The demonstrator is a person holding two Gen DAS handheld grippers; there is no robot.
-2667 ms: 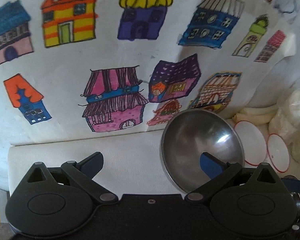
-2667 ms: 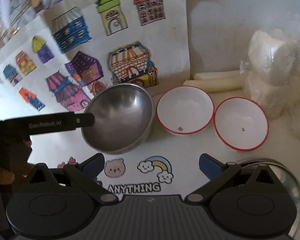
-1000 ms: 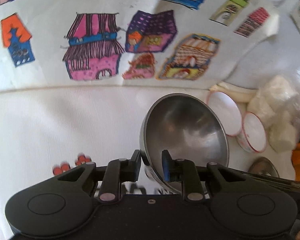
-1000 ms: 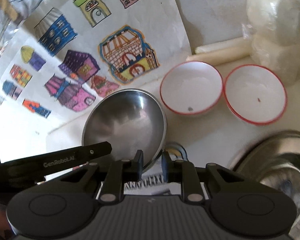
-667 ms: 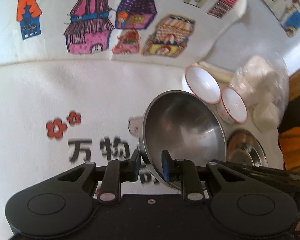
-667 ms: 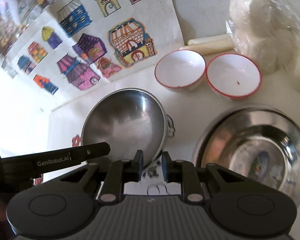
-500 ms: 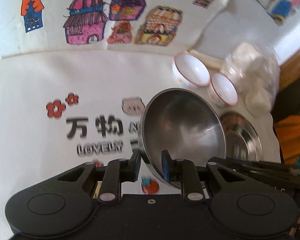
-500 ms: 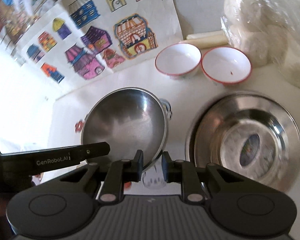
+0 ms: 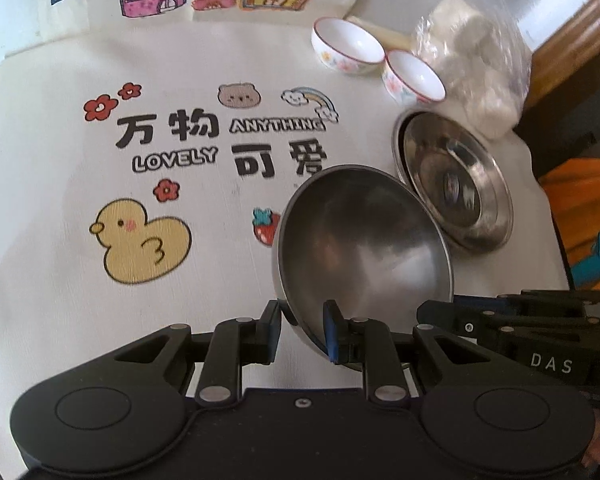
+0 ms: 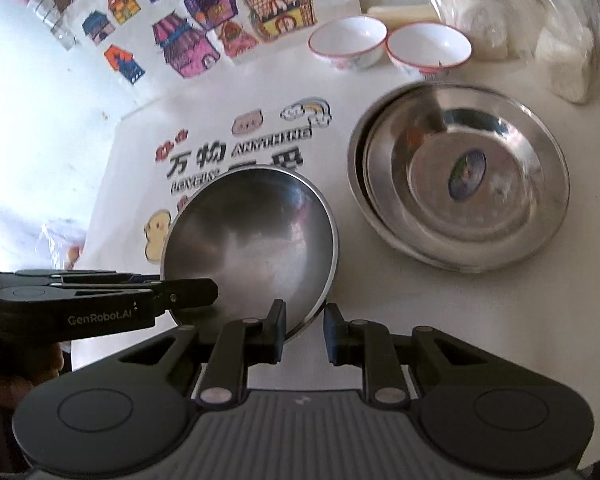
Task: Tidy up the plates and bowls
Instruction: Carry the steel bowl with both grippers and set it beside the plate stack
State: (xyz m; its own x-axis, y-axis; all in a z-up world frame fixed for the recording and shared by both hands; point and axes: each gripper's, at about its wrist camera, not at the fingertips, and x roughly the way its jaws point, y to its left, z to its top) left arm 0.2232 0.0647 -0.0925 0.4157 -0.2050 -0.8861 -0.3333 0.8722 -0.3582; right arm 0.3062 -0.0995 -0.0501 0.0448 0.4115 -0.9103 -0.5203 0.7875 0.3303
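A steel bowl (image 9: 364,248) is held in the air above the printed tablecloth, tilted. My left gripper (image 9: 302,332) is shut on its near rim. My right gripper (image 10: 303,330) is shut on the rim of the same steel bowl (image 10: 256,240) from the other side. A stack of steel plates (image 10: 460,184) lies on the table to the right, also seen in the left wrist view (image 9: 456,184). Two white bowls with red rims (image 10: 348,46) (image 10: 428,48) stand side by side behind the plates.
A plastic bag of white lumps (image 10: 532,28) sits at the back right by the table edge. A paper sheet with coloured house drawings (image 10: 204,28) hangs on the wall behind. The tablecloth (image 9: 100,160) carries a duck print and lettering.
Both grippers closed on the steel bowl's rim and lifted it. They carried it back from the wall toward the front of the table, so the steel plates came into view.
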